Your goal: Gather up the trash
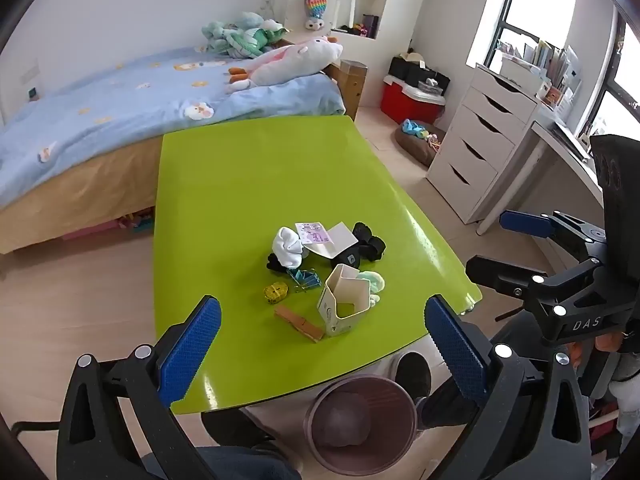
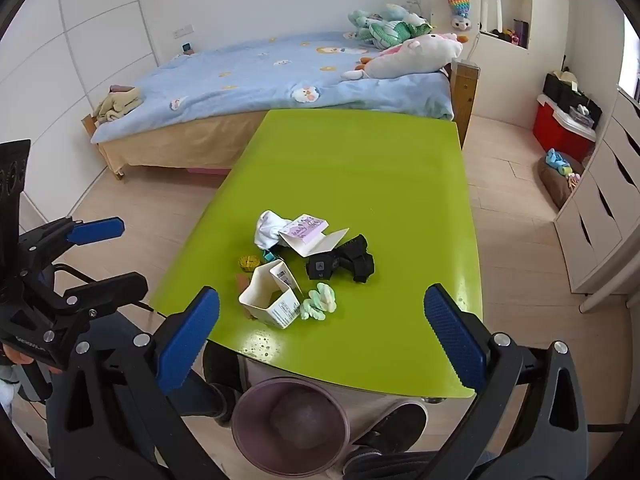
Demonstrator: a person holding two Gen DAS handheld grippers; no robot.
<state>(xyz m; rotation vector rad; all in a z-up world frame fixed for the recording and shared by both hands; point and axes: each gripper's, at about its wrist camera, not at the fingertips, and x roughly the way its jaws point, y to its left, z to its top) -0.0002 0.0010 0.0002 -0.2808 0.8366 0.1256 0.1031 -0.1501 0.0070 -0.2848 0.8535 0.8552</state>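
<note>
A pile of items lies on the green table (image 1: 260, 168) (image 2: 360, 160): an open white carton (image 1: 344, 300) (image 2: 272, 296), a folded card with a purple print (image 1: 326, 236) (image 2: 310, 236), a white sock (image 1: 287, 246) (image 2: 269, 228), black cloth (image 1: 368, 240) (image 2: 348, 264), a pale green soft item (image 2: 320, 302), a yellow tape measure (image 1: 275, 293), a wooden clip (image 1: 299, 323). A mauve bin (image 1: 360, 424) (image 2: 290, 420) stands on the floor at the near table edge. My left gripper (image 1: 320, 348) and right gripper (image 2: 320, 340) are open, empty, above the near edge.
A bed with a blue quilt (image 1: 120, 104) (image 2: 260, 76) and plush toys runs behind the table. White drawers (image 1: 480, 140) and a red box (image 1: 408, 100) stand to the right. The person's shoes (image 1: 412, 376) are beside the bin.
</note>
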